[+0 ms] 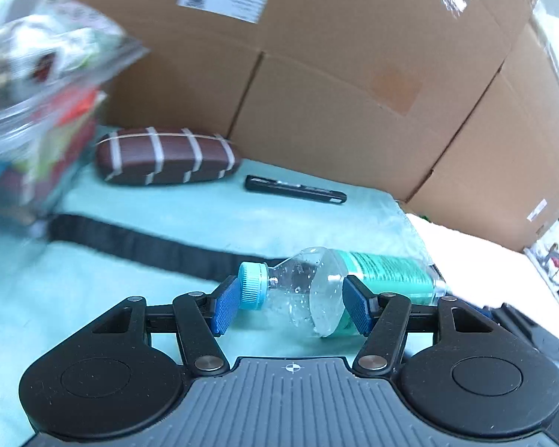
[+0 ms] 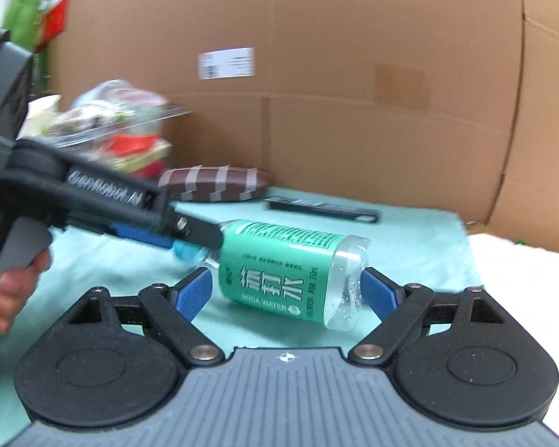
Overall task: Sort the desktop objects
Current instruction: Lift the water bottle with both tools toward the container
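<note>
A small clear bottle [image 2: 279, 272] with a green label and a light blue cap [image 1: 252, 286] lies on its side on the teal cloth [image 2: 421, 234]. My right gripper [image 2: 287, 292] is closed across its lower half: the right pad presses the base and the left pad sits at the label's edge. My left gripper [image 1: 290, 307] stands open at the bottle's [image 1: 354, 279] neck end, with the cap beside its left pad and the shoulder behind its right pad. In the right wrist view the left gripper [image 2: 190, 236] reaches in from the left over the cap, held by a hand [image 2: 7, 290].
A brown striped glasses case [image 1: 167, 156] and a black pen-like item [image 1: 294, 188] lie at the back of the cloth. A black strap [image 1: 130, 242] runs across it. A bag of packets [image 1: 37, 74] stands on the left. Large cardboard boxes [image 1: 354, 93] wall the back. White fabric [image 1: 484, 260] lies to the right.
</note>
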